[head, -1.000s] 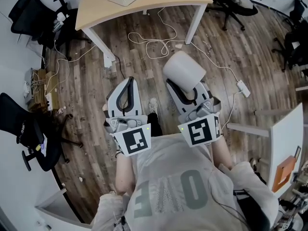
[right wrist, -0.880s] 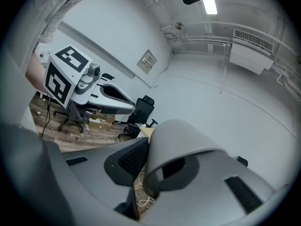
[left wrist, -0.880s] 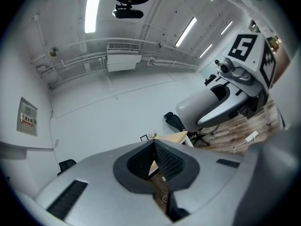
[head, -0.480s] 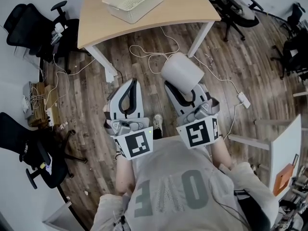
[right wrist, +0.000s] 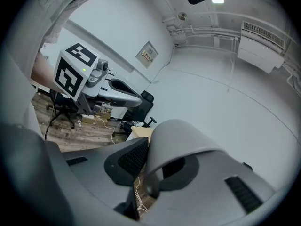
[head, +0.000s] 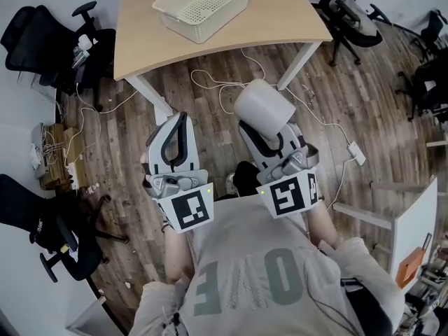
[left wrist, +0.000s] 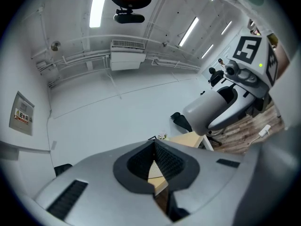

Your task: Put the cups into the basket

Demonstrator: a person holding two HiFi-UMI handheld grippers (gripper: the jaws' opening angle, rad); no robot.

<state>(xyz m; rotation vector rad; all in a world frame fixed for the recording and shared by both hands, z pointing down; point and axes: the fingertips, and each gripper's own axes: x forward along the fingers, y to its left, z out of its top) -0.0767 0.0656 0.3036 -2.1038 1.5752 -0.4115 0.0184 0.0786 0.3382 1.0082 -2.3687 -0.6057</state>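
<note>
One carry lies ahead: the counter [head: 280,12] bearing the basket [head: 227,21] stands well off across the floor. Biggest risk, I judge — the cup [head: 264,107] slipping on the way, since the right claw [right wrist: 146,168] is closed on its wall alone, one jaw seemingly inside the mouth. Lesser risk: clipping the basket's rim and tipping the cup out. The cup juts forward from that claw, on its side; the left claw [left wrist: 155,168] is pressed together, empty.
</note>
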